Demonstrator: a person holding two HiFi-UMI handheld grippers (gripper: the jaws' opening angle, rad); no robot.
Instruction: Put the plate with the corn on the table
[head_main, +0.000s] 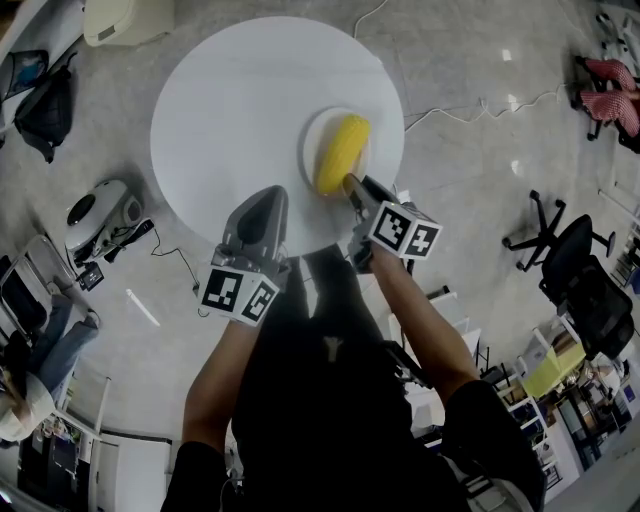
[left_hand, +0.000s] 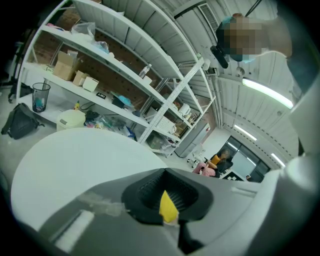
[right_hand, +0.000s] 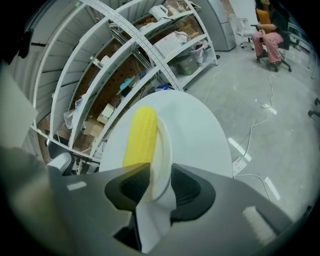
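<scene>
Plate rim between spread right claw

The left hand-held gripper and right hand-held gripper are grey, cubes black-and-white, top black.

Left tool seemingly closed; right tool jaws apart.

Ahead of left hand-held gripper: white shelving rack carrying cardboard boxes, black mesh bin low on it, cream pot and black bag beneath. Off its left side, white floor device. Right of right hand-held gripper: white cable on floor, black office chair, seated person in red checked trousers.
</scene>
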